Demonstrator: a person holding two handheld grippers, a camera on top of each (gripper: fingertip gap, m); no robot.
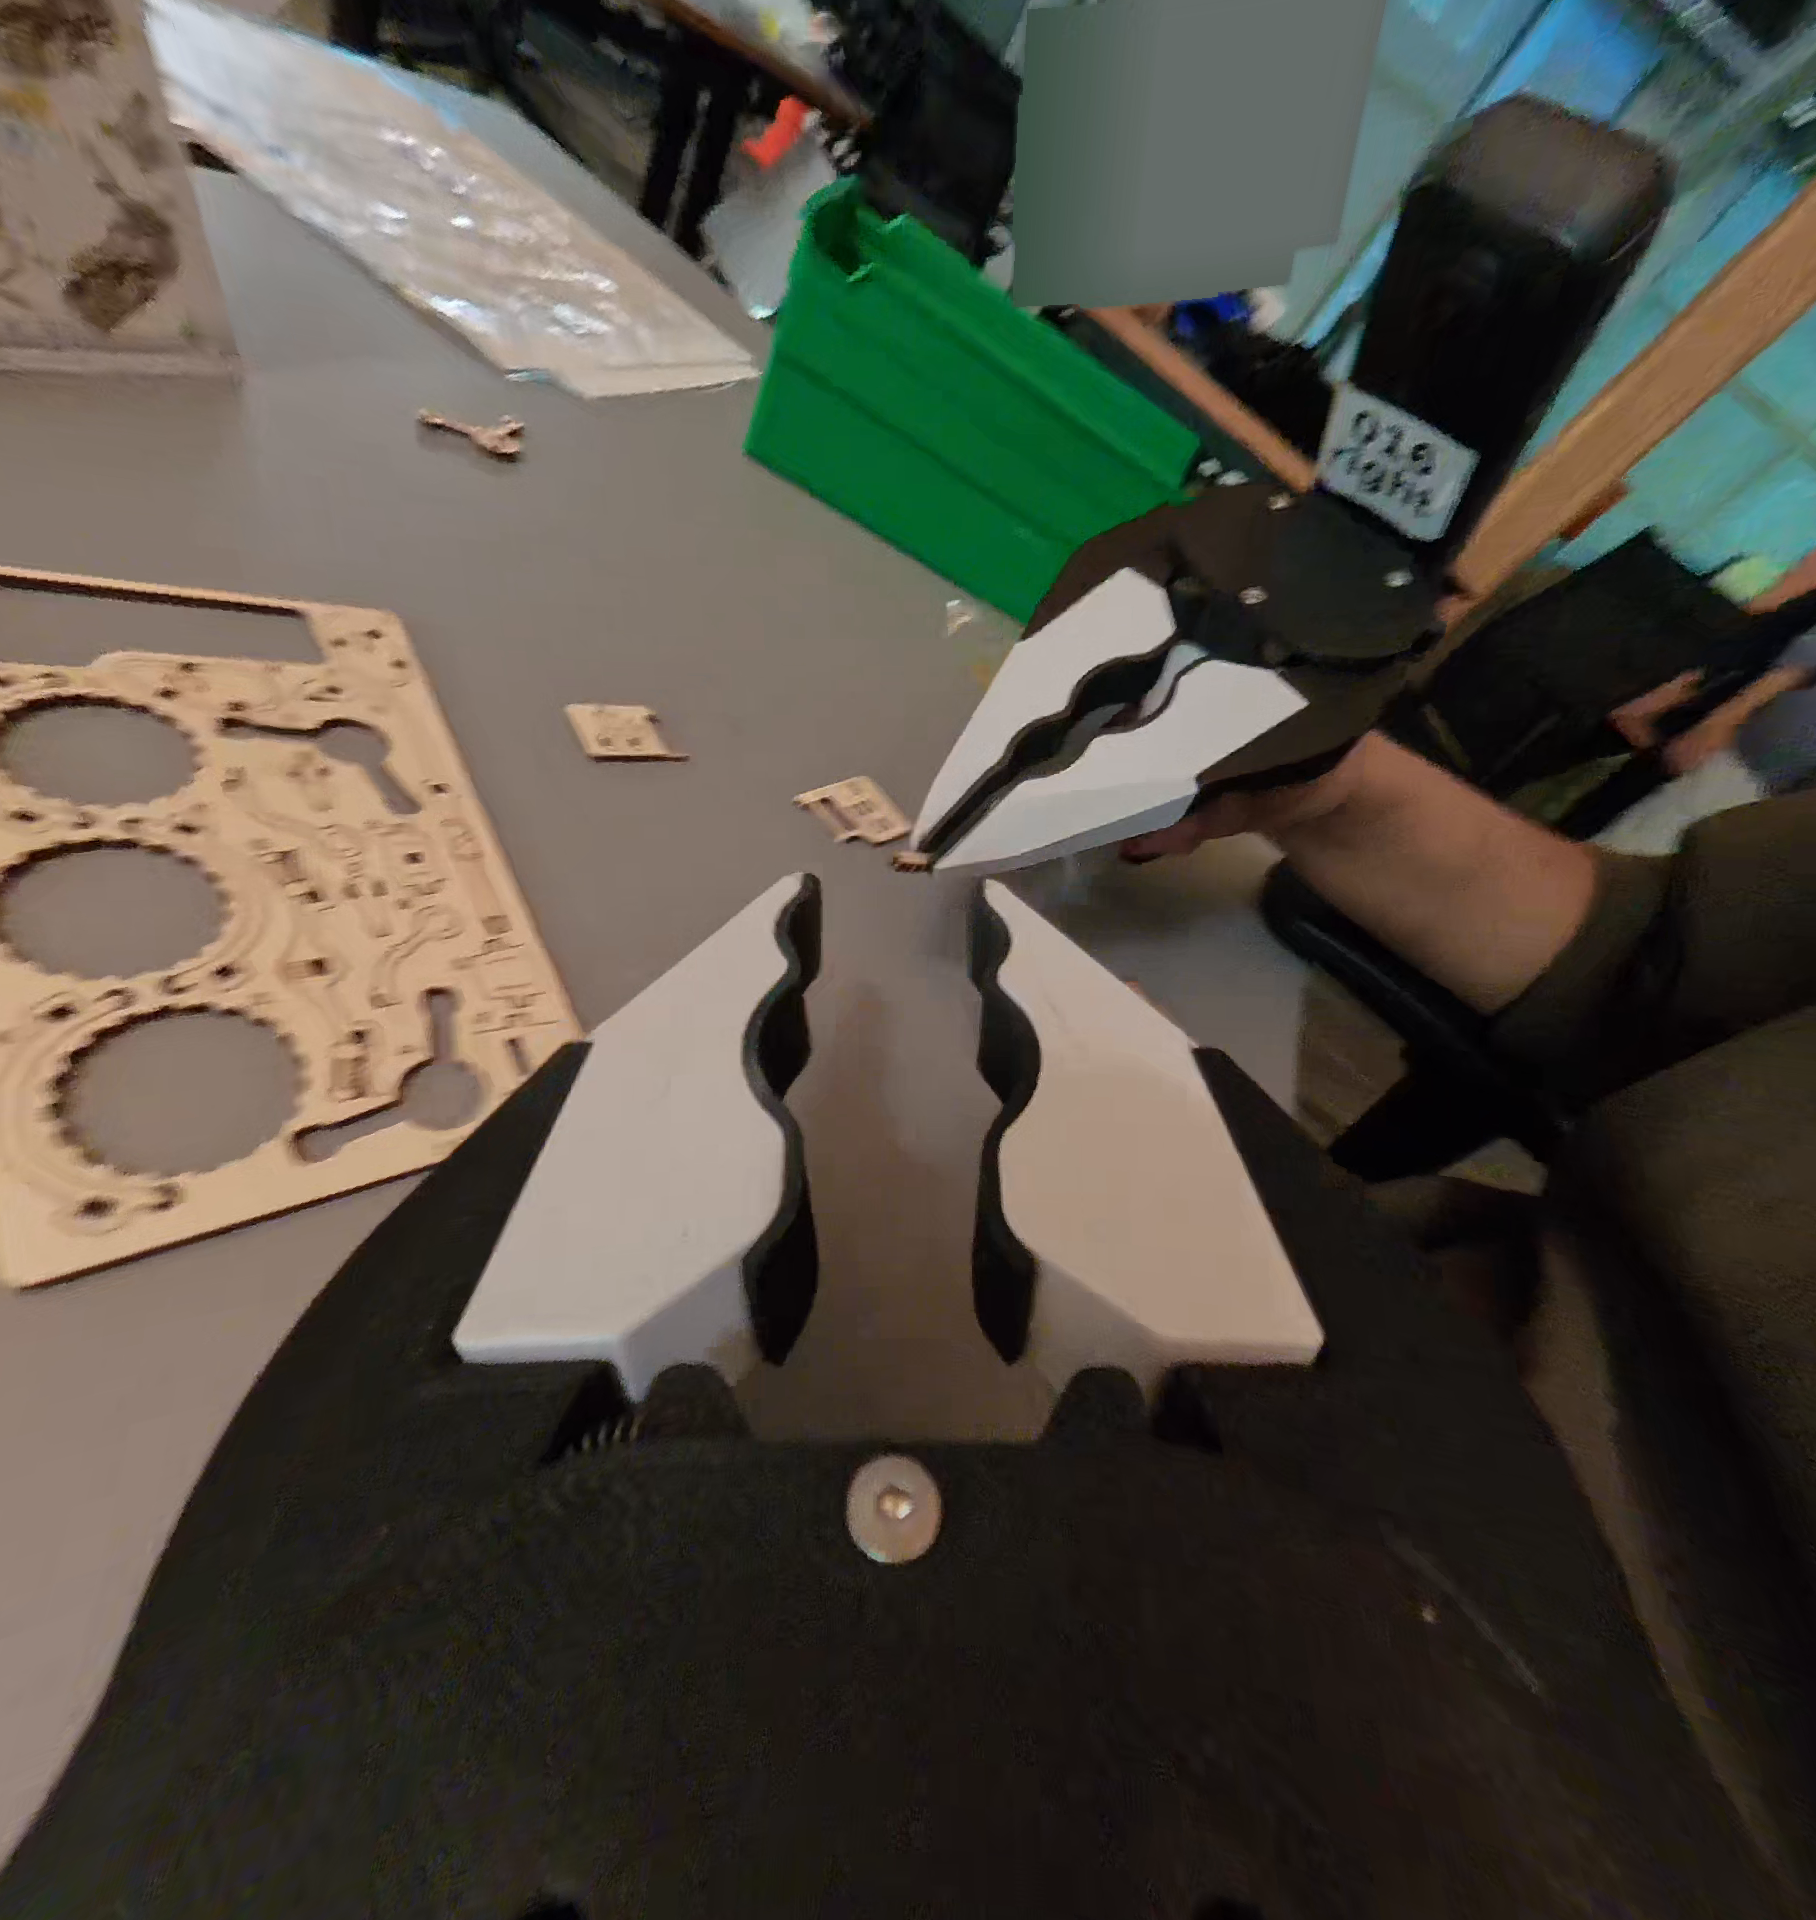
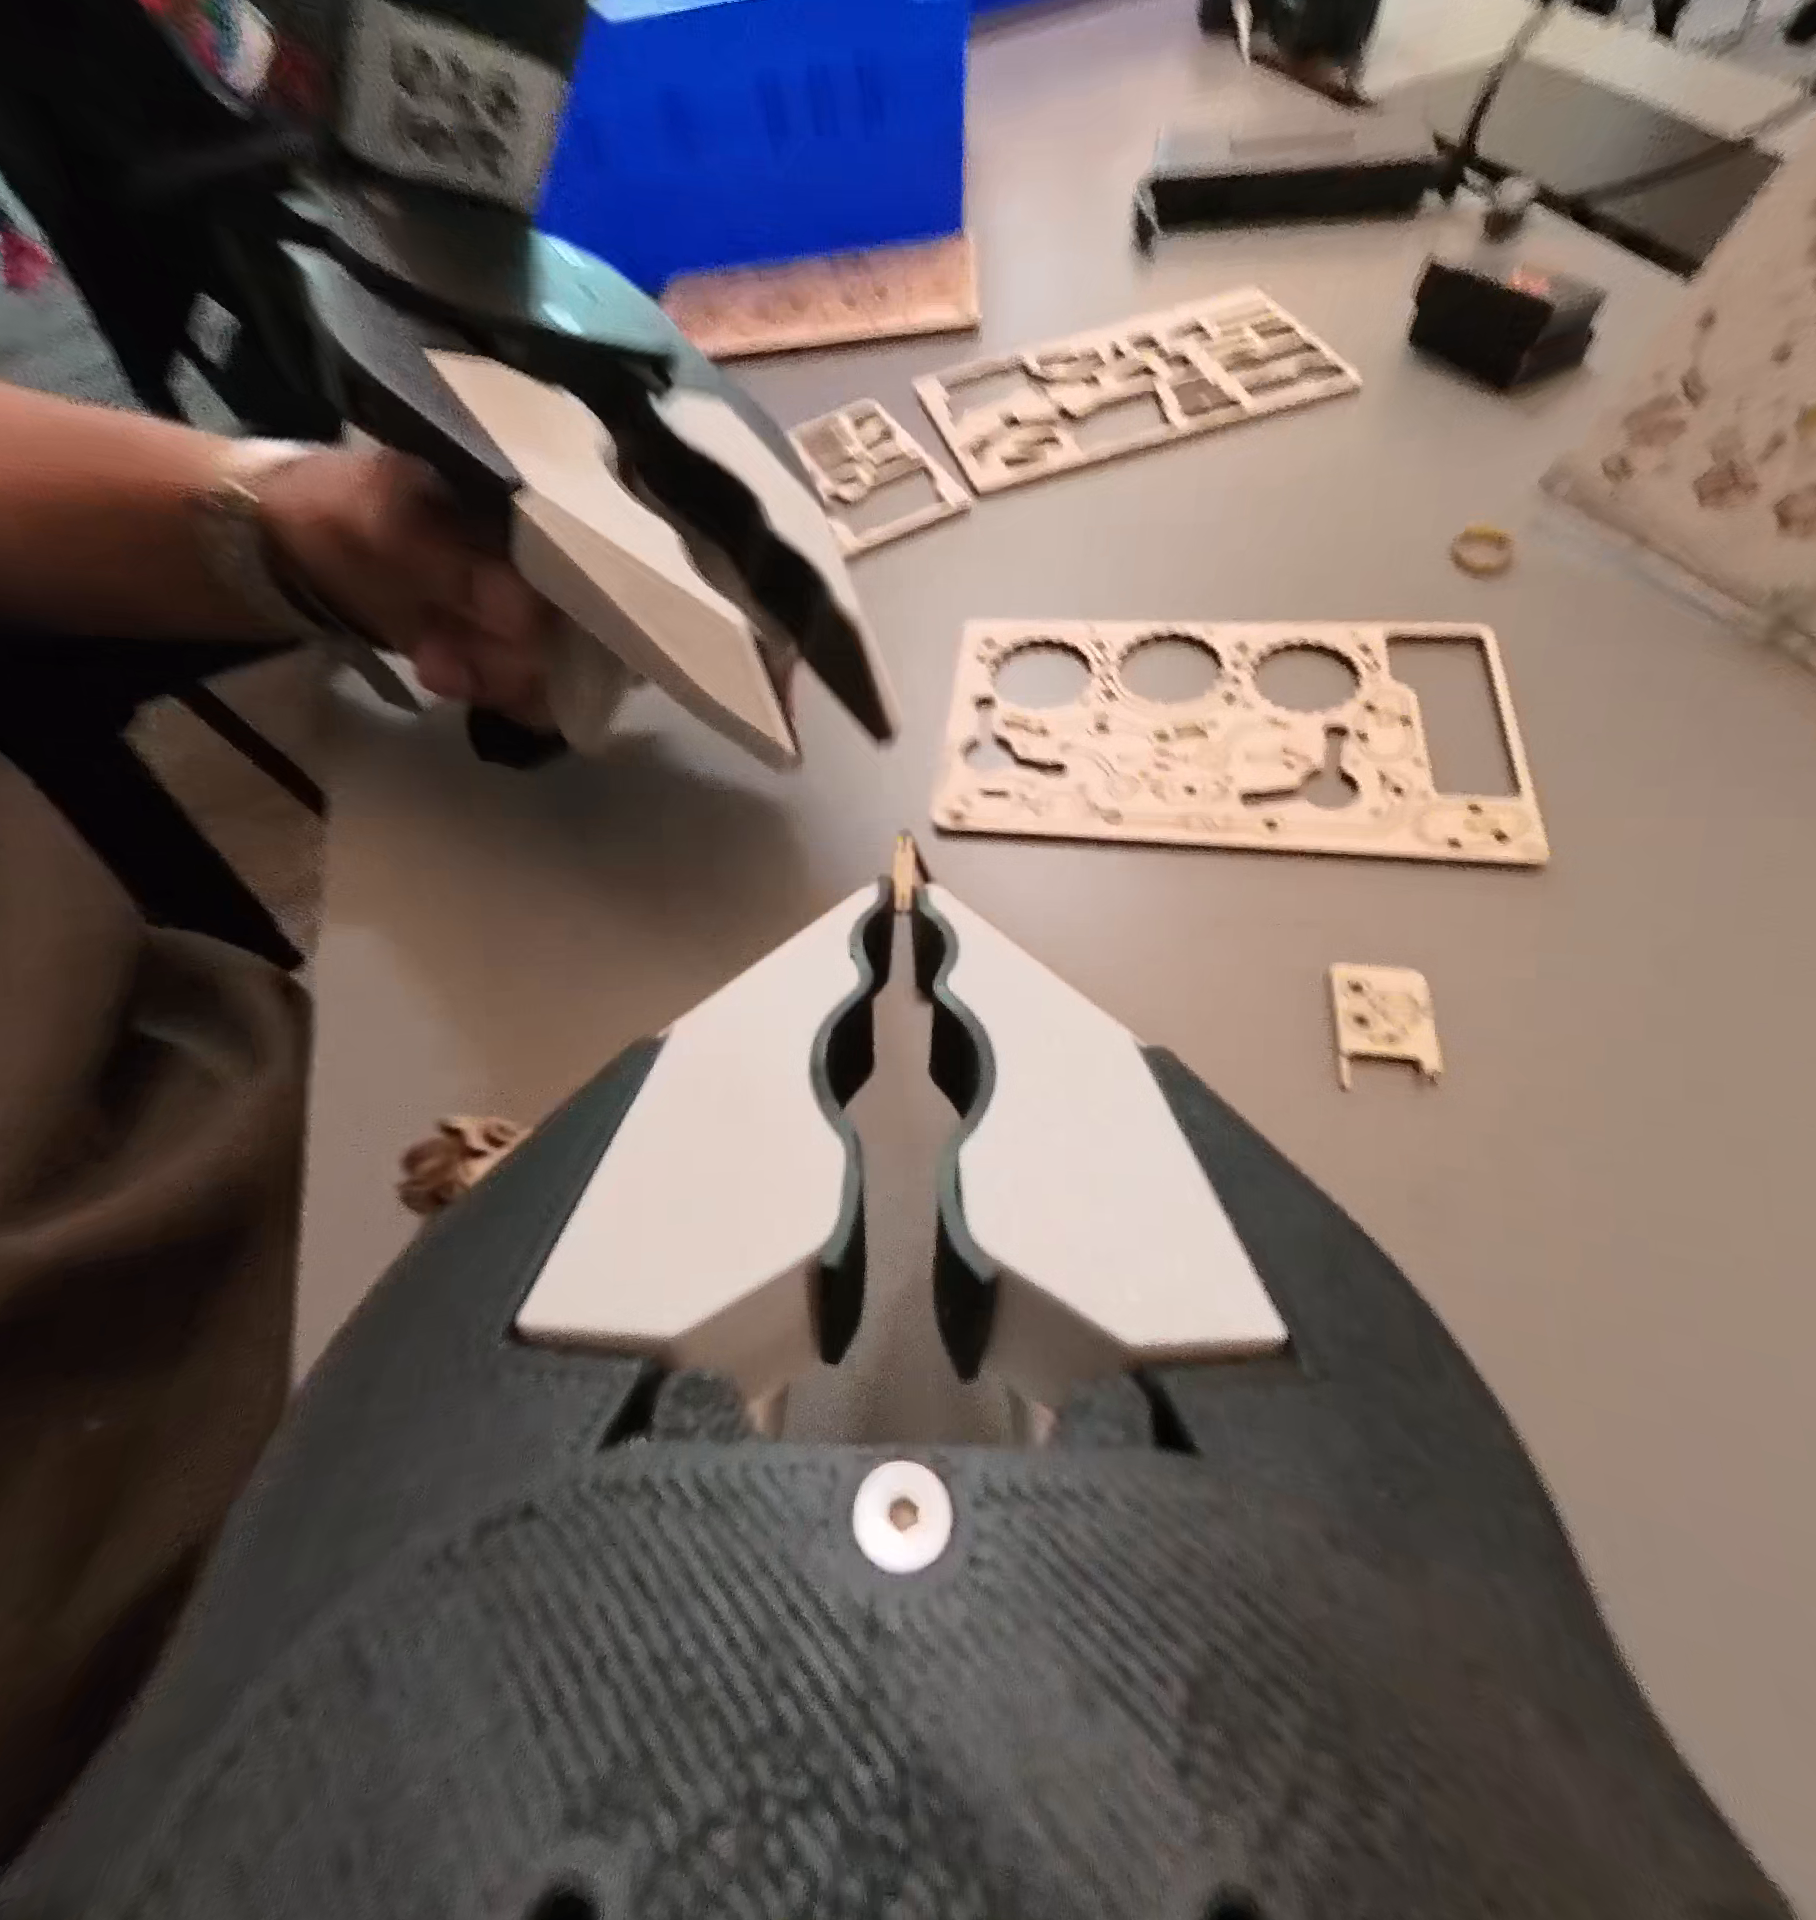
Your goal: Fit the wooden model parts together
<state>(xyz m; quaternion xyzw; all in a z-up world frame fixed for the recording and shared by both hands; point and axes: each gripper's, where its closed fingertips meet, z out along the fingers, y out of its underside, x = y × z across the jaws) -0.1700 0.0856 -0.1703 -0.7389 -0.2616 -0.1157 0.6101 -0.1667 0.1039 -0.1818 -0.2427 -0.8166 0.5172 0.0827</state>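
In the left wrist view we see our left gripper [image 1: 893, 894] low in the centre of the frame, its two fingers set wide apart with only grey table [image 1: 675, 582] between them. Just beyond its tips our right gripper [image 1: 925, 857] comes in from the right, pinched narrow on a small wooden piece [image 1: 912, 860] that sticks out at its tip. In the right wrist view the same small piece [image 2: 905, 868] stands thin between the closed tips [image 2: 905, 894], held above the table, and the left gripper [image 2: 831, 717] hangs at the upper left, apart from it.

Farther, two small flat parts [image 1: 623, 730] [image 1: 854, 810] lie on the table, with free surface around them. At the left edge lies the big wooden sheet [image 1: 260, 935] with three round holes. Behind, a green bin [image 1: 935, 416] stands at the table's far edge.
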